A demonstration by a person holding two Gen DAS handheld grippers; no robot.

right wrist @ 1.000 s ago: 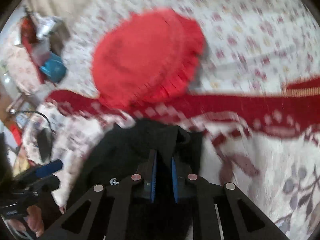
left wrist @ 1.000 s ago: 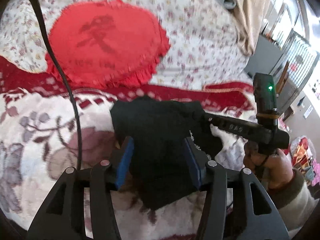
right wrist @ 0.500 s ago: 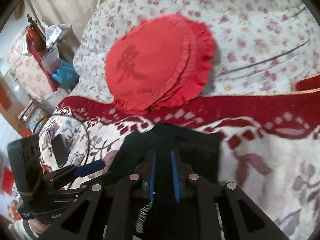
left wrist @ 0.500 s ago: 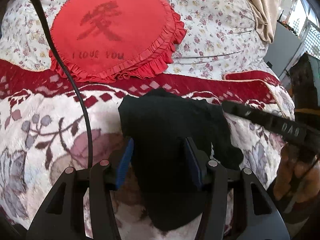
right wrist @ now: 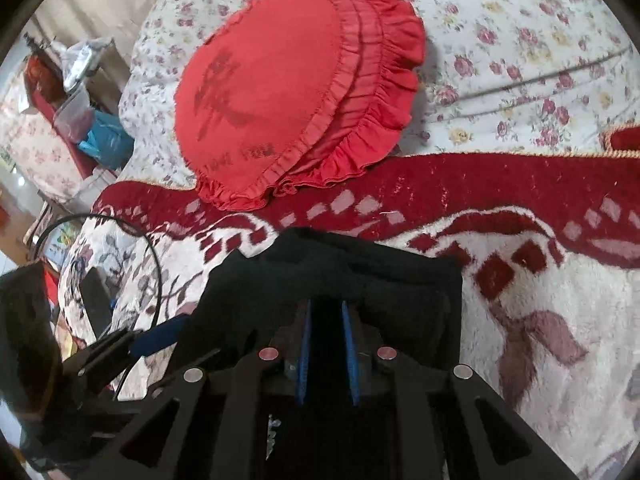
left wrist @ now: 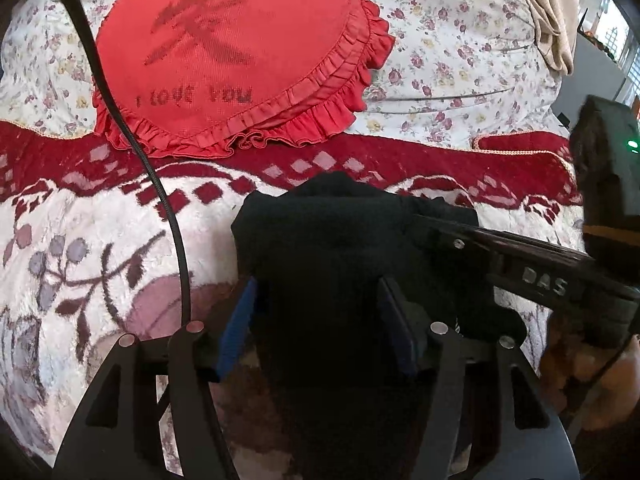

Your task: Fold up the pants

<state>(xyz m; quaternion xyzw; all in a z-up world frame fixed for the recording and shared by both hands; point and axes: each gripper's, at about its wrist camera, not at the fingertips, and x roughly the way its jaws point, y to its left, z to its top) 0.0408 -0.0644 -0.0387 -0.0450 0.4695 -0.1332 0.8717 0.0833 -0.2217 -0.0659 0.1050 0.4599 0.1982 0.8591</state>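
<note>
the black knit pants lie as a compact folded bundle on the plush white-and-red patterned blanket, just below its red border band. judging by the small squared shape, most of the folding looks done; what seems left is letting go and perhaps smoothing the stack.

the right gripper has its blue pads nearly together, pinching a fold of the black cloth. the left gripper stands half spread with the bundle between its blue pads; its jaws have just been opening, and whether the pads still press the cloth i cannot tell.

compared with a second ago, the bundle sits lower and flatter on the blanket, and the red heart-shaped frilled cushion on the floral sheet now looms nearer in both views. a black cable crosses the blanket at left.
</note>
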